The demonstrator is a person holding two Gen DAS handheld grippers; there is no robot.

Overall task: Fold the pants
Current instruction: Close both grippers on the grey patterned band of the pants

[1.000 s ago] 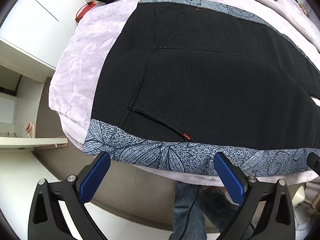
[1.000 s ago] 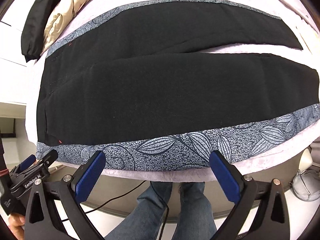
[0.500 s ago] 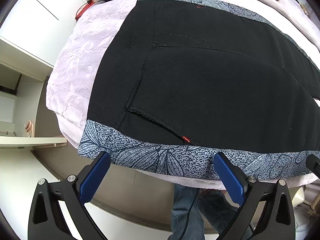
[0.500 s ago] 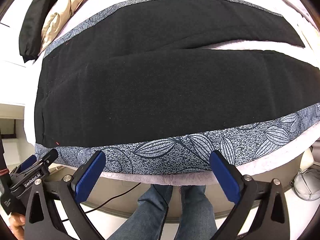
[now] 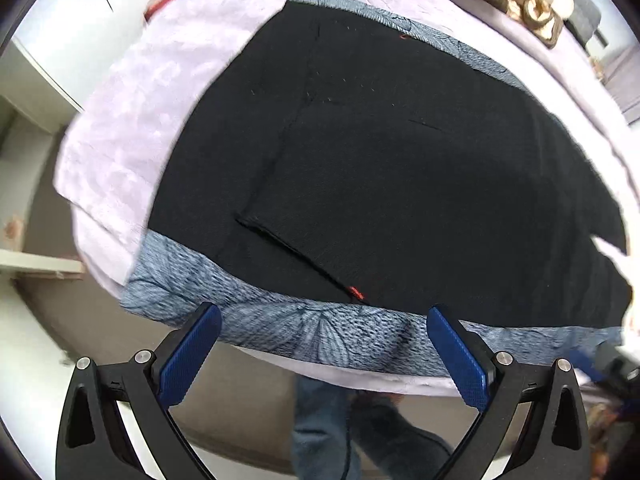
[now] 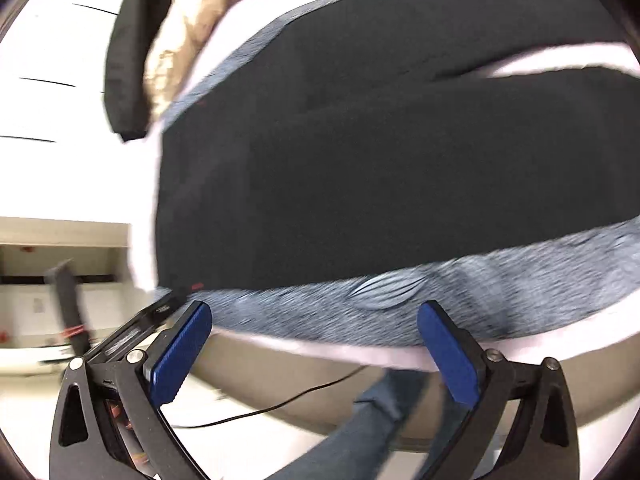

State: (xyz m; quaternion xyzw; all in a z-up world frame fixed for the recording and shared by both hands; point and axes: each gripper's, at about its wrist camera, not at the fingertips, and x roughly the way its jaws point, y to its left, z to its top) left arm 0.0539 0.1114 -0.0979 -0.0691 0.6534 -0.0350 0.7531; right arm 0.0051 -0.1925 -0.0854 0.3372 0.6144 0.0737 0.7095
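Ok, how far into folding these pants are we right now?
Barely started. Done: the black pants lie spread flat on the bed, legs apart with bedding showing between them in the right wrist view. In hand: nothing; the left gripper and right gripper are both open, at the near patterned side stripe, gripping no cloth. Left: every fold, since no part is doubled over.

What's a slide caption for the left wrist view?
Open left gripper hovers at the near patterned side stripe of black pants spread flat on a lilac bedspread.
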